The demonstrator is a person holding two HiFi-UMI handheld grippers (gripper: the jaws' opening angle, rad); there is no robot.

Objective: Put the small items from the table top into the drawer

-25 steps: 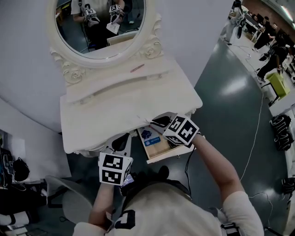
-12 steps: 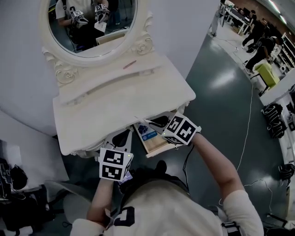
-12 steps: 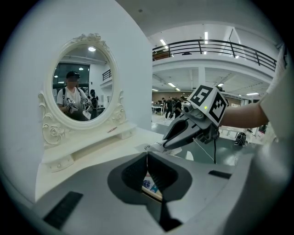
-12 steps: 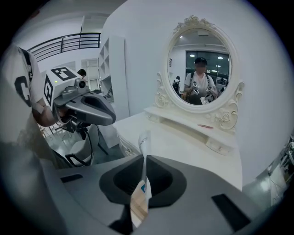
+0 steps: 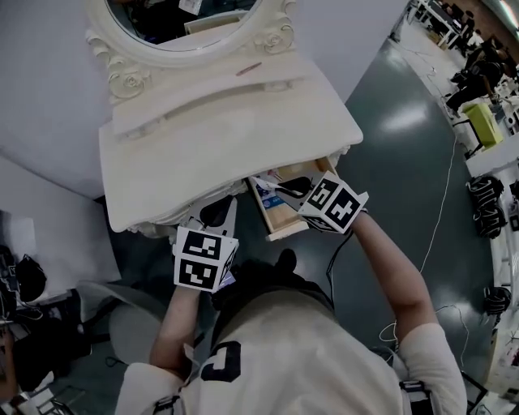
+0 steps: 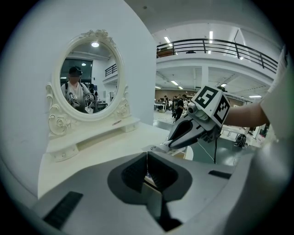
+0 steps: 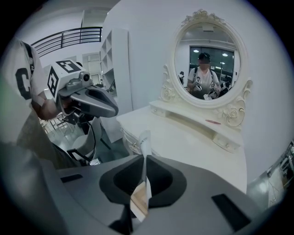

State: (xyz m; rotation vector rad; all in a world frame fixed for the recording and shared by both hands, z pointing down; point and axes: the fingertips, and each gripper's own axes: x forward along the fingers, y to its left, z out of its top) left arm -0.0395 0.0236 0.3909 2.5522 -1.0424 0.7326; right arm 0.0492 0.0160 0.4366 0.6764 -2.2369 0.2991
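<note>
My right gripper (image 5: 276, 188) is shut on a thin white packet (image 7: 144, 140) and holds it over the open wooden drawer (image 5: 293, 229) at the front of the white dressing table (image 5: 211, 154). The packet stands on edge between the jaws in the right gripper view. Something blue lies inside the drawer, partly hidden by the gripper. My left gripper (image 5: 225, 207) hangs at the table's front edge, left of the drawer, its jaws pressed together with nothing visible between them (image 6: 147, 163). A slim pink item (image 5: 248, 70) lies on the raised shelf under the mirror.
An oval mirror (image 5: 195, 24) with a carved frame rises at the back of the table. A grey chair (image 5: 130, 340) stands to the left of the person, with dark bags (image 5: 24, 284) beyond it. Green floor opens to the right, with people and desks far off.
Both grippers have shifted a little along the table front and sunk slightly. The right one has kept the white packet and now sits over the drawer. The head camera has swung.
</note>
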